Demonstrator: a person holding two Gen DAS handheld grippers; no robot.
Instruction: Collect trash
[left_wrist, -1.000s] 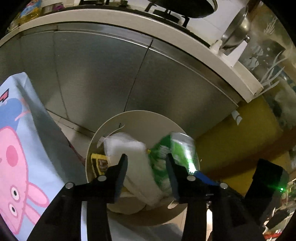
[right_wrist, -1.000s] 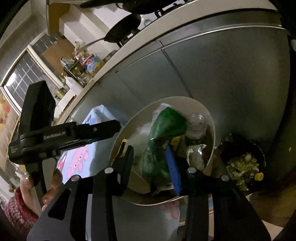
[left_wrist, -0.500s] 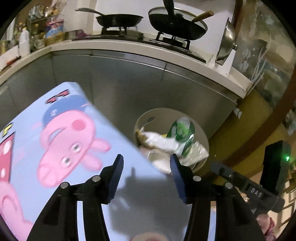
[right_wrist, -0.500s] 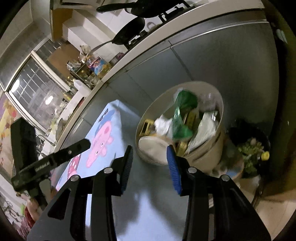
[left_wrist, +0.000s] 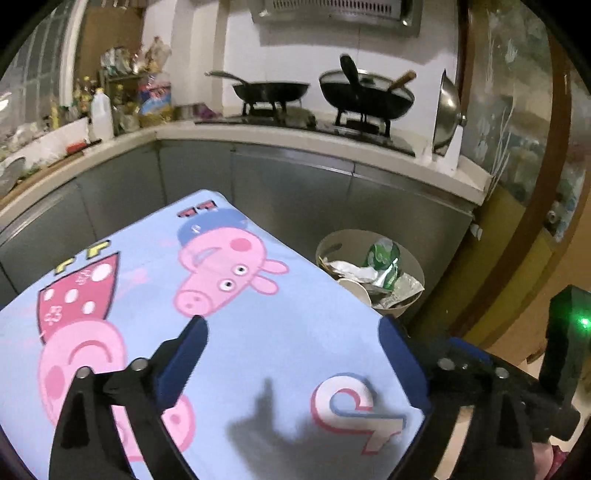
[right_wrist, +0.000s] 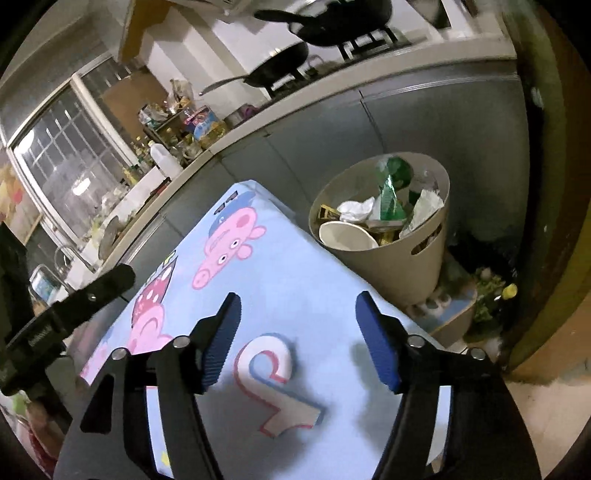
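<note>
A beige round bin (right_wrist: 413, 266) stands on the floor past the table's far right corner, filled with trash: a green wrapper (right_wrist: 391, 199), crumpled white paper (right_wrist: 354, 210) and a paper cup (right_wrist: 343, 236). The left wrist view shows the same bin (left_wrist: 343, 240) with the green wrapper (left_wrist: 384, 258) in it. My left gripper (left_wrist: 291, 332) hangs over the table with its jaws opening wide and nothing between them. My right gripper (right_wrist: 297, 321) also hovers over the table, jaws opening, empty. Both are well short of the bin.
A light blue tablecloth (left_wrist: 258, 332) with pink cartoon pigs covers the table below both grippers. Grey cabinets (left_wrist: 295, 192) and a counter with two black pans (left_wrist: 365, 96) stand behind. A low tub of green scraps (right_wrist: 484, 295) sits on the floor right of the bin.
Both grippers have pulled back and up from over the bin to above the table. The white paper and green wrapper they were closed on now lie in the bin, and both jaws have spread.
</note>
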